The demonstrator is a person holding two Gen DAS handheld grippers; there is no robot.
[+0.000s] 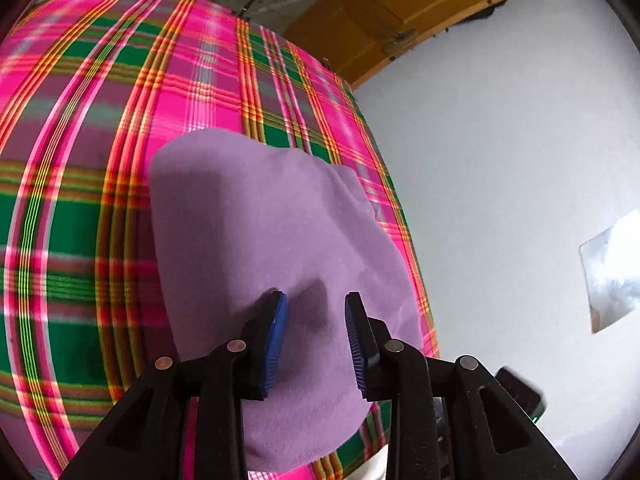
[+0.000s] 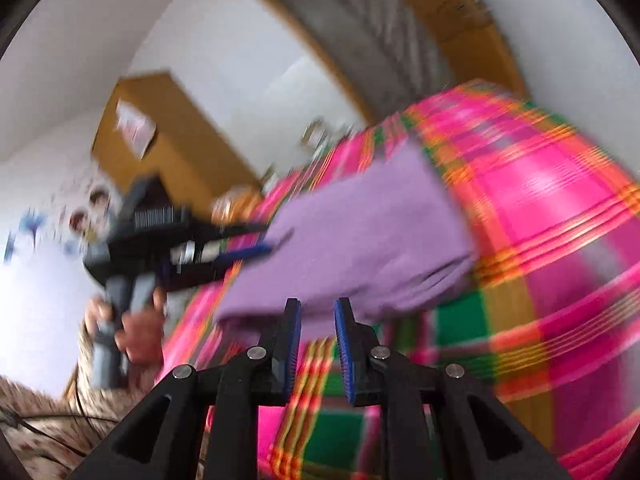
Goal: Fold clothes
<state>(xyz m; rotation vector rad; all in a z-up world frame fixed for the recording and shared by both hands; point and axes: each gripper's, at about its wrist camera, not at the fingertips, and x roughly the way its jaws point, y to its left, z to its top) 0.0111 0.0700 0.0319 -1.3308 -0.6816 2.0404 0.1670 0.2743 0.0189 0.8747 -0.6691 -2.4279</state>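
Purple cloth (image 1: 272, 240) lies folded on the plaid blanket (image 1: 80, 160), directly under the left gripper (image 1: 316, 312), which hangs released above it. Right gripper (image 2: 317, 316), also released, sits just off the cloth's near edge.

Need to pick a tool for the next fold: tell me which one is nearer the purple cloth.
Left. The left tool hangs open directly over the purple cloth; the right tool sits open just off its near edge.
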